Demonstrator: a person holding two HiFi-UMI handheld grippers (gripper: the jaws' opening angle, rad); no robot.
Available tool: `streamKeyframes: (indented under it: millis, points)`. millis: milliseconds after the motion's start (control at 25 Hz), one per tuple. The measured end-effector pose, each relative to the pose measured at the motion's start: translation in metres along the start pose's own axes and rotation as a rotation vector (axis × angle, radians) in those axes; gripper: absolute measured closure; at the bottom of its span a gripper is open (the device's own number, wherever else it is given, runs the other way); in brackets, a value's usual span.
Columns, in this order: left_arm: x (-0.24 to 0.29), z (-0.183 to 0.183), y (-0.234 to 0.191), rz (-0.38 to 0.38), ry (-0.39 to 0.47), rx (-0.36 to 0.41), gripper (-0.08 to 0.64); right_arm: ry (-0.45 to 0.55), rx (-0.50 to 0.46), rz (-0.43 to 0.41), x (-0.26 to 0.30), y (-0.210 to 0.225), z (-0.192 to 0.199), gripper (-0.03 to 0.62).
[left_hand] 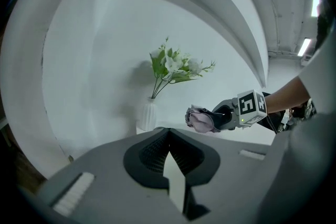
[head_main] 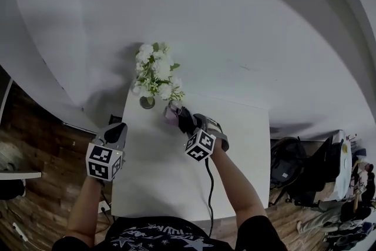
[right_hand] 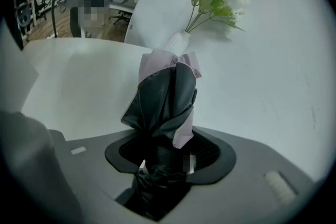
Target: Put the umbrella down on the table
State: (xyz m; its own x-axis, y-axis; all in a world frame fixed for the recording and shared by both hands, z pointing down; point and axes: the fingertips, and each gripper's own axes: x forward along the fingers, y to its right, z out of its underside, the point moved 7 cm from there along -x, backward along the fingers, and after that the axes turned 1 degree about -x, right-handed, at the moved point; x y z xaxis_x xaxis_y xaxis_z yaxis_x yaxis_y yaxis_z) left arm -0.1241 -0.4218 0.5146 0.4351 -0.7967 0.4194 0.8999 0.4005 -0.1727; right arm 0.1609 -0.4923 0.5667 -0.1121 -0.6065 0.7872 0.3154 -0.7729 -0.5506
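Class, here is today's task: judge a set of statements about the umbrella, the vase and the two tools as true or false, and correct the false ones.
1. The right tool grips the umbrella. True.
2. The umbrella is spread open. False: it is folded up.
3. A vase with flowers stands on the table. True.
4. The left tool holds the vase. False: it holds nothing, and the vase stands apart from it.

Folded black/lilac umbrella (right_hand: 165, 102), clamped in rt hand-held gripper (right_hand: 161, 162), over white table (head_main: 153, 179).
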Motion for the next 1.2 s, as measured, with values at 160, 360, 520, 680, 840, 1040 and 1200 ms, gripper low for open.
streamKeyframes:
  millis: [160, 360, 520, 680, 840, 1040, 1200]
  points:
    - [0.011, 0.0, -0.011, -0.017, -0.01, -0.006, 0.557, -0.016, -0.128, -0.005, 0.03, 0.008, -0.008, 0.348]
    - [0.025, 0.001, -0.023, -0.031, -0.02, -0.02, 0.557, -0.025, -0.226, -0.007, 0.058, 0.025, -0.01, 0.348]
    - [0.036, 0.005, -0.027, -0.029, -0.033, -0.029, 0.557, -0.024, -0.246, -0.002, 0.073, 0.042, -0.004, 0.348]
    - [0.041, 0.008, -0.028, -0.03, -0.041, -0.034, 0.557, -0.017, -0.225, 0.007, 0.083, 0.051, -0.004, 0.347]
    - [0.044, 0.008, -0.028, -0.03, -0.041, -0.031, 0.557, -0.008, -0.201, -0.002, 0.087, 0.053, -0.004, 0.347]
    - [0.044, 0.011, -0.029, -0.035, -0.049, -0.035, 0.557, -0.008, -0.198, 0.017, 0.088, 0.052, -0.005, 0.344]
    - [0.041, 0.012, -0.027, -0.03, -0.049, -0.038, 0.557, -0.003, -0.136, 0.05, 0.086, 0.053, -0.002, 0.335]
